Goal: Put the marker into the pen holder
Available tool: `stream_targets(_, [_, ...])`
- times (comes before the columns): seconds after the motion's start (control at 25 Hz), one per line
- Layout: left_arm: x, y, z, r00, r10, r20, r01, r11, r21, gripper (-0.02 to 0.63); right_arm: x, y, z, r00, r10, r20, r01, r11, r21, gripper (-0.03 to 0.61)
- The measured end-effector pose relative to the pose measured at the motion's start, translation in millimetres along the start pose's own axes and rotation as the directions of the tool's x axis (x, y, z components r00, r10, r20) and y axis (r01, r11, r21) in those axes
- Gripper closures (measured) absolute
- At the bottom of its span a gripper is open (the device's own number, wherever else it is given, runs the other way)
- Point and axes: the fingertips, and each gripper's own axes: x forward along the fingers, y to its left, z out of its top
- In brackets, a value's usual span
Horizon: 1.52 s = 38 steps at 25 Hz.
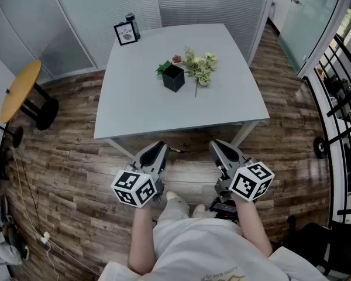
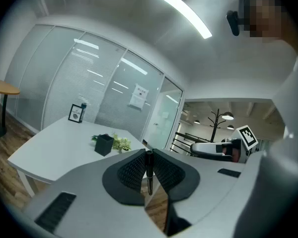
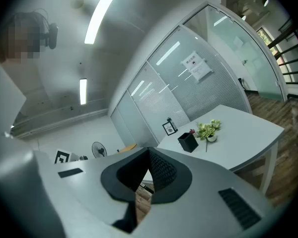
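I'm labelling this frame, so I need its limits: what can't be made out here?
Pen holder contents: too small in the head view, side-on in both gripper views.
Framed sign print: too small in every view.
Marker: in the head view, almost wholly covered by the left gripper holding it.

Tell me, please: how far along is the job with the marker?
Done: the marker is gripped between the left gripper's jaws. In hand: it is held short of the table. Left: bring it to the black pen holder and drop it in. The right gripper is shut and empty.
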Motion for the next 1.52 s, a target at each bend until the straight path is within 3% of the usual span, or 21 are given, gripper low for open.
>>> stream_targets(0.64, [2.7, -6.9, 0.9, 1.000, -0.001, 0.018, 0.001, 1.000, -0.003, 0.566, -2.9, -2.0, -0.2, 1.000, 0.000, -0.027, -0.003, 0.996, -0.091, 0.561])
stream_targets(1.16, [10.2, -9.1, -1.0, 0.999, 0.036, 0.002, -0.036, 0.999, 0.026, 0.568, -18.5, -26.3, 4.0, 0.998, -0.057, -0.021, 0.055, 0.994, -0.092, 0.561])
stream_targets(1.52, [36.1, 12.2, -6.7, 0.998, 0.056, -0.005, -0.056, 0.998, -0.014, 0.568, -0.6, -55.6, 0.6, 0.996, -0.065, -0.053, 0.061, 0.996, -0.070, 0.561])
